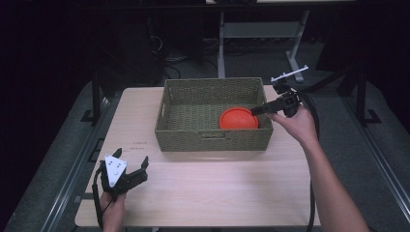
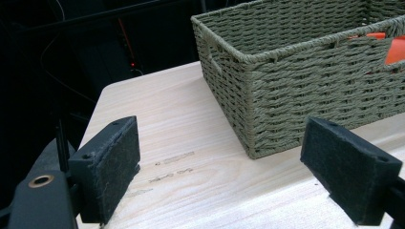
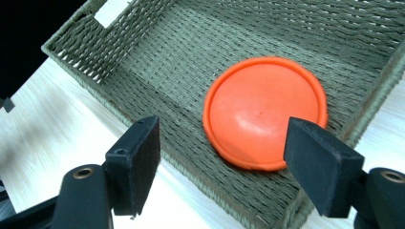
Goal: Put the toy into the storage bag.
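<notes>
The orange disc (image 1: 239,119) lies flat on the floor of the woven basket (image 1: 212,140), in the corner toward the bench's right and near edges. The right gripper (image 1: 257,110) hangs over the basket's right rim with its jaws spread wide and empty, the disc below and between them in the right gripper view (image 3: 265,112). This reads as the reach toward the disc, before any grip. The next move calls for lowering past the rim and catching the disc's thin edge. The left gripper (image 1: 138,169) rests near the bench's (image 1: 203,188) near left corner, jaws spread, holding nothing.
</notes>
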